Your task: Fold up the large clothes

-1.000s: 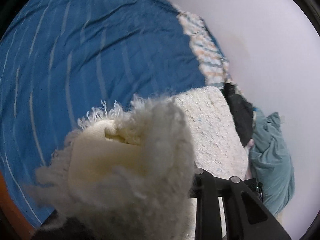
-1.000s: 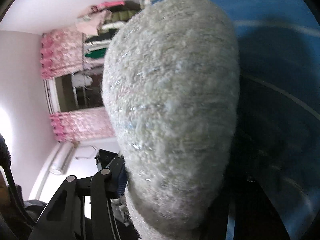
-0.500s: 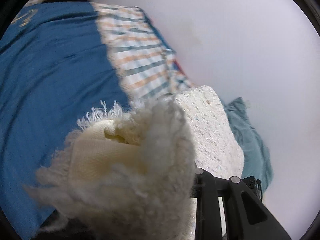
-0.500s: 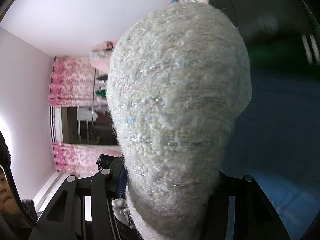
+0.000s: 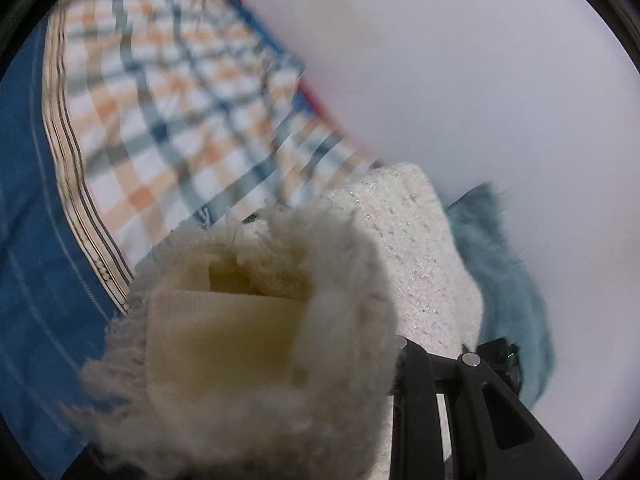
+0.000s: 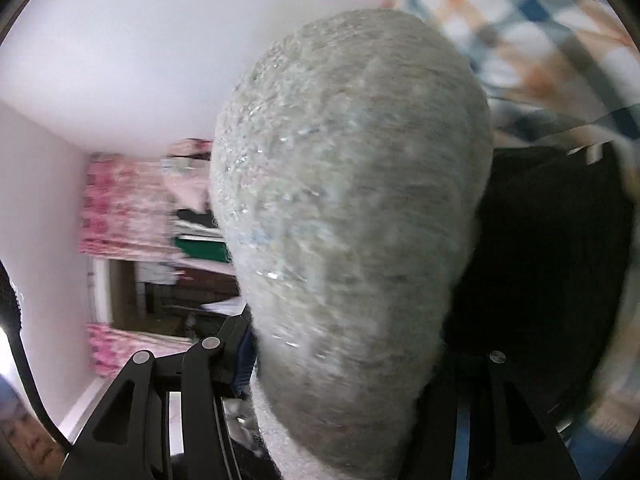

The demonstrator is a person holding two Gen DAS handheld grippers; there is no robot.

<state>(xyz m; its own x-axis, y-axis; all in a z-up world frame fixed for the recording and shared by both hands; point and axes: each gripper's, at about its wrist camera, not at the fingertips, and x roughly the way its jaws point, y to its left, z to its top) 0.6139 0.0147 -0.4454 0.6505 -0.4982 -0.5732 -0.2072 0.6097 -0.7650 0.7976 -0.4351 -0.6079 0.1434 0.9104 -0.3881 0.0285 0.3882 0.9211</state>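
Both views have swung from blue sheet (image 5: pixel 36 240) toward checked cloth (image 5: pixel 160 120). Left gripper (image 5: pixel 256 344) and right gripper (image 6: pixel 344 360) each clamp the cream sweater (image 5: pixel 408 248), lifted, stretched between them.

One cream sweater (image 5: pixel 420 264), one checked cloth (image 5: pixel 172 120), one teal garment (image 5: pixel 504 264).

left view: the blue bedspread (image 5: pixel 36 240) has moved to the left edge; the checked cloth (image 5: pixel 168 112) now fills the upper left. right view: the checked cloth (image 6: pixel 540 28) has entered at upper right, and the pink curtains (image 6: pixel 116 204) sit lower.
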